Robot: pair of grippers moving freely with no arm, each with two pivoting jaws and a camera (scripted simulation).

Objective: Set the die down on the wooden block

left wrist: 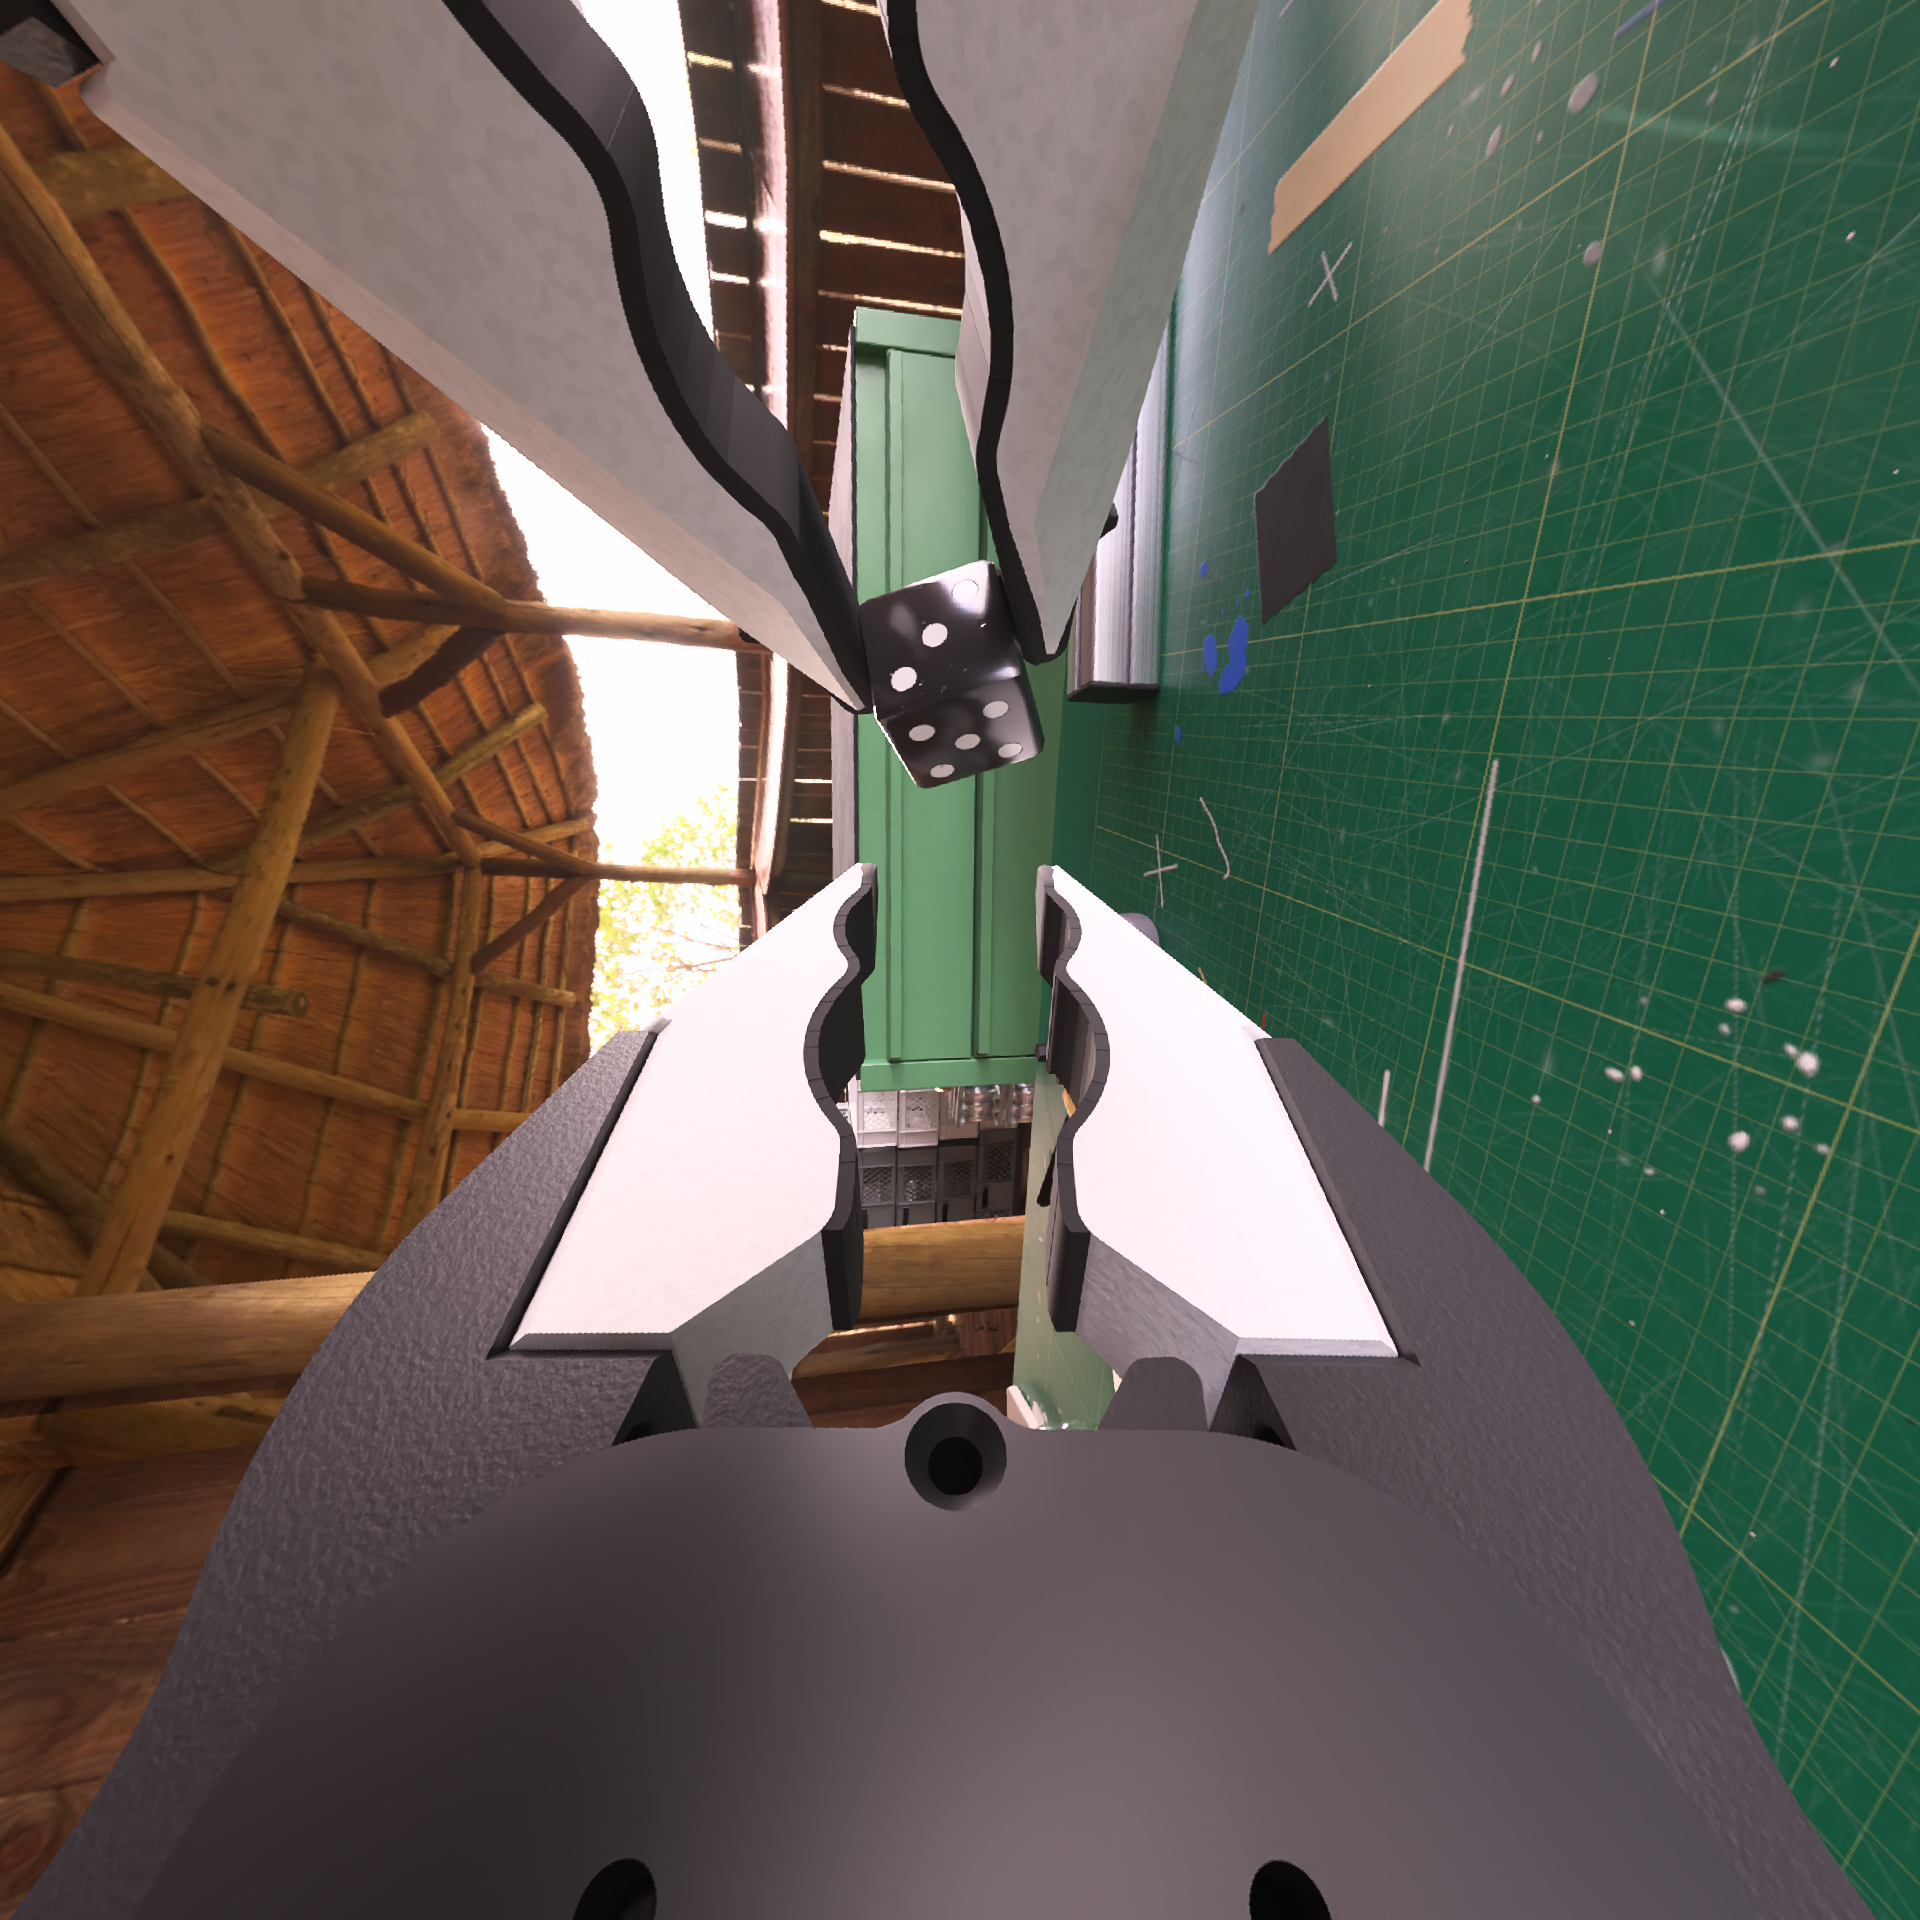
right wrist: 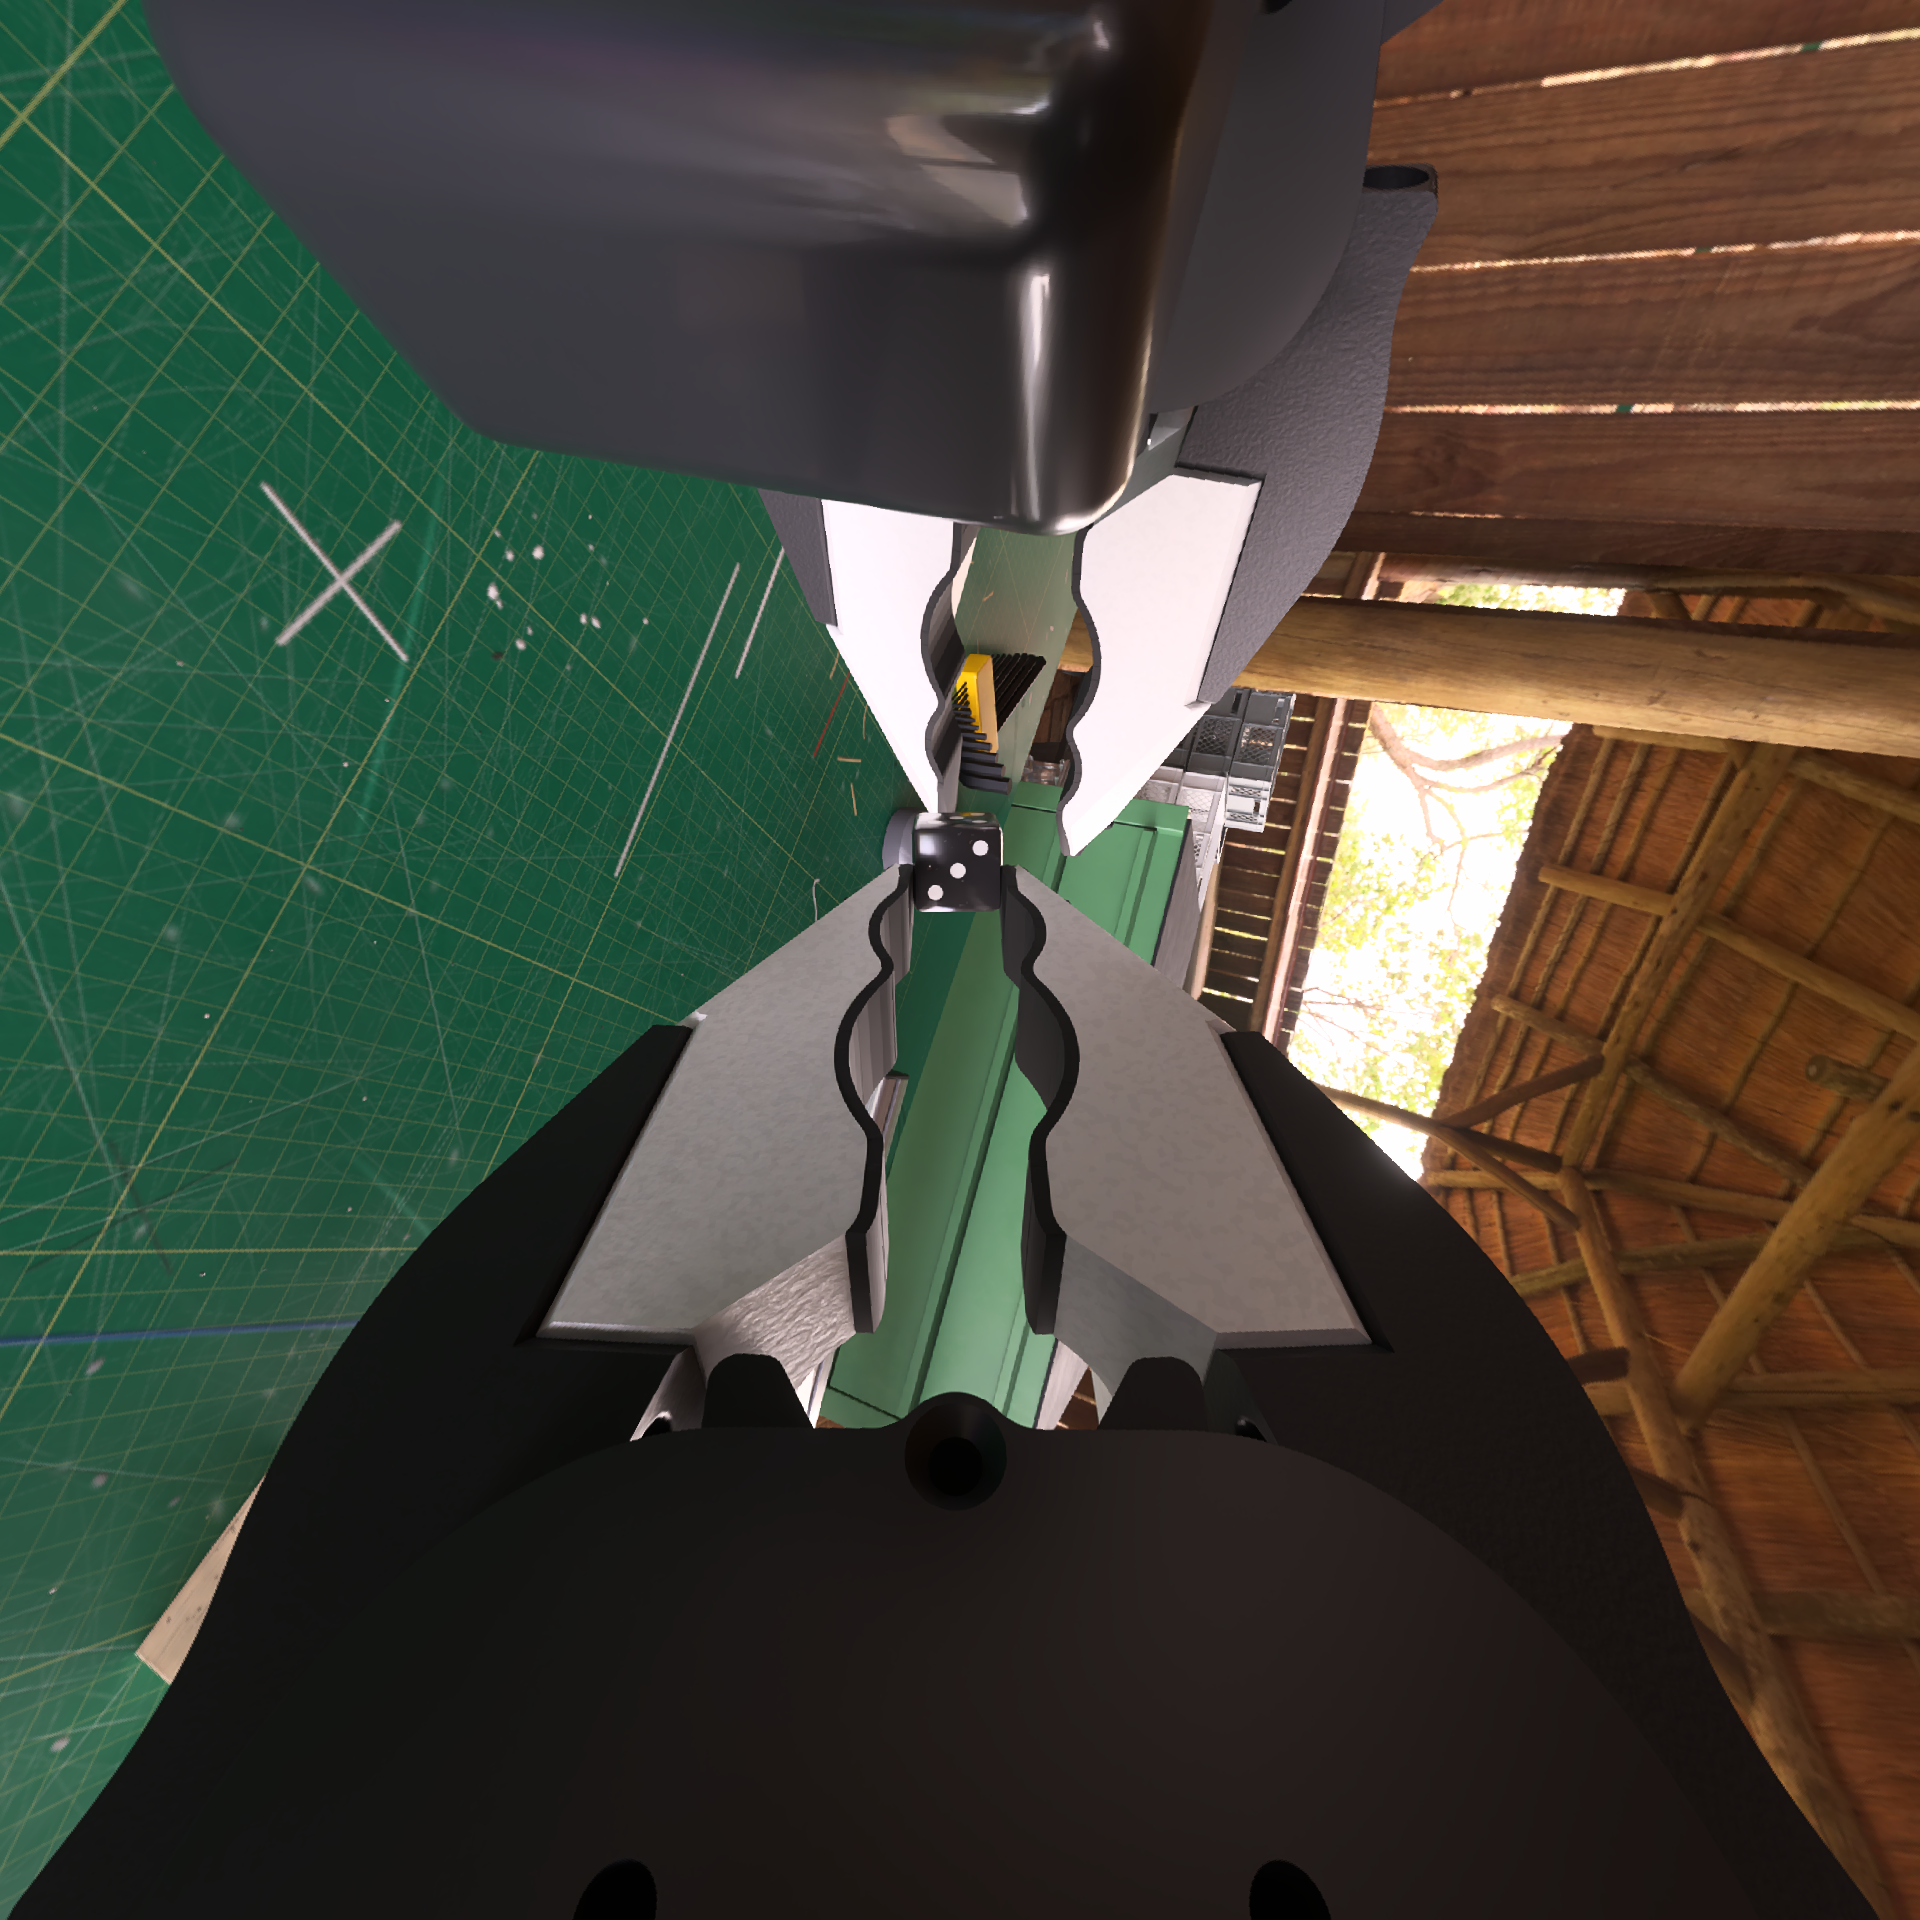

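The black die with white pips is pinched between the fingertips of my right gripper, which reaches in from the top of the left wrist view. In the right wrist view the right gripper is shut on the die at its very tips. My left gripper is open and empty, facing the die tip to tip with a small gap. It also shows in the right wrist view, open just beyond the die. A pale wooden piece lies on the mat; its edge shows in the right wrist view.
A green cutting mat with scratches and paint specks covers the surface beside both grippers. A green cabinet stands behind. A ribbed metal object, a dark patch and a yellow-and-black object lie at the mat's edge.
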